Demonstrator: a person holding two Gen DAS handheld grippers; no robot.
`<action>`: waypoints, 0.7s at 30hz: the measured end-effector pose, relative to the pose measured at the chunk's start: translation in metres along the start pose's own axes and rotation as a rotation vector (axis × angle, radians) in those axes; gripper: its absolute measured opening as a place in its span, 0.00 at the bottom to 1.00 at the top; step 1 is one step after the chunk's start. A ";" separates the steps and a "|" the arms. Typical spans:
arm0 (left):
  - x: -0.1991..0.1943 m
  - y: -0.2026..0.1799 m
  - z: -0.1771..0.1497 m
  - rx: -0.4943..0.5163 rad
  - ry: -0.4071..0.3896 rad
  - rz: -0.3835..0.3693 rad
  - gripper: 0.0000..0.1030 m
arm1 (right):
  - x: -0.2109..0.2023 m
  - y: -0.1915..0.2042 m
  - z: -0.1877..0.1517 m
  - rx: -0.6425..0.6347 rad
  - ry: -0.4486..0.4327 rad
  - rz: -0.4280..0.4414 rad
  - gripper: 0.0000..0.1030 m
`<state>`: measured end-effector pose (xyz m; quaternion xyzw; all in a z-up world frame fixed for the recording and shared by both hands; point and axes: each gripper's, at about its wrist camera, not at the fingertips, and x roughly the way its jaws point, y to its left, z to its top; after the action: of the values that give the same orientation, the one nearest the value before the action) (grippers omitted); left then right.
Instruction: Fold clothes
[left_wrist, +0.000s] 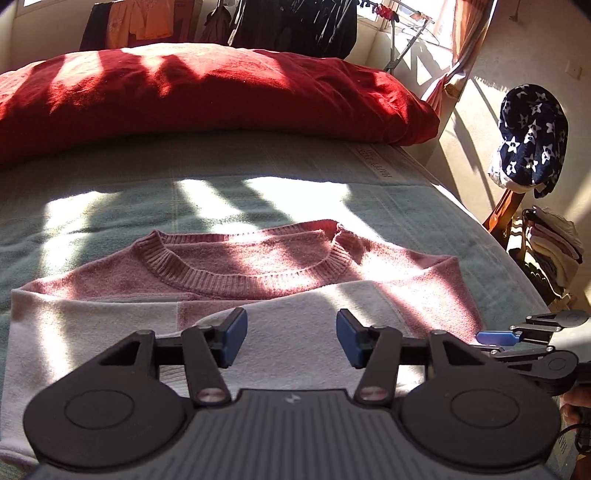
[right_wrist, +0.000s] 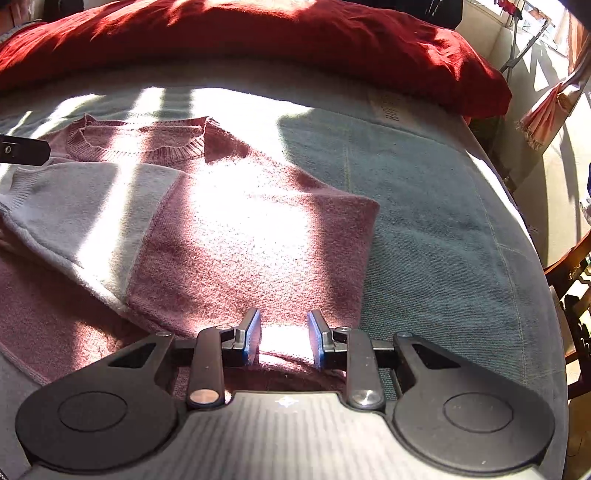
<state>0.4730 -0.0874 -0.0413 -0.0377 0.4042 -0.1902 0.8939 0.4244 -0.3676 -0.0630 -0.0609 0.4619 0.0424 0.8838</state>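
The pink sweater (left_wrist: 236, 266) is seen spread on the bed (right_wrist: 443, 206), collar far, both sleeves already laid across its chest, the body left unfolded, while the left tool (left_wrist: 291, 338) and right tool (right_wrist: 283, 338) are held apart over its near part.

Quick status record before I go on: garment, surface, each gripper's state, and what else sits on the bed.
garment: pink sweater, lying flat, neckline facing the far end, both sleeves folded in across the chest
sleeve colour: pale lower parts, pink above
surface: grey-green bed cover
left gripper: open, over the folded sleeves, holding nothing
right gripper: open, fingers either side of the sweater's near right part, not closed on it
also on bed: red pillow beyond the neckline
fold stage: sleeves in, body not yet folded over
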 end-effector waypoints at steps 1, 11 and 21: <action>0.007 -0.002 -0.005 0.015 0.022 -0.006 0.57 | 0.004 -0.002 -0.003 -0.001 0.007 0.012 0.31; 0.017 -0.005 -0.014 0.054 0.071 -0.009 0.59 | -0.024 0.007 -0.005 0.052 -0.024 0.035 0.35; 0.004 0.003 -0.008 0.073 0.111 -0.007 0.61 | -0.019 -0.004 0.022 0.103 -0.069 0.040 0.40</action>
<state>0.4702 -0.0849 -0.0501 0.0038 0.4458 -0.2099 0.8701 0.4317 -0.3685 -0.0345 -0.0045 0.4337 0.0382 0.9002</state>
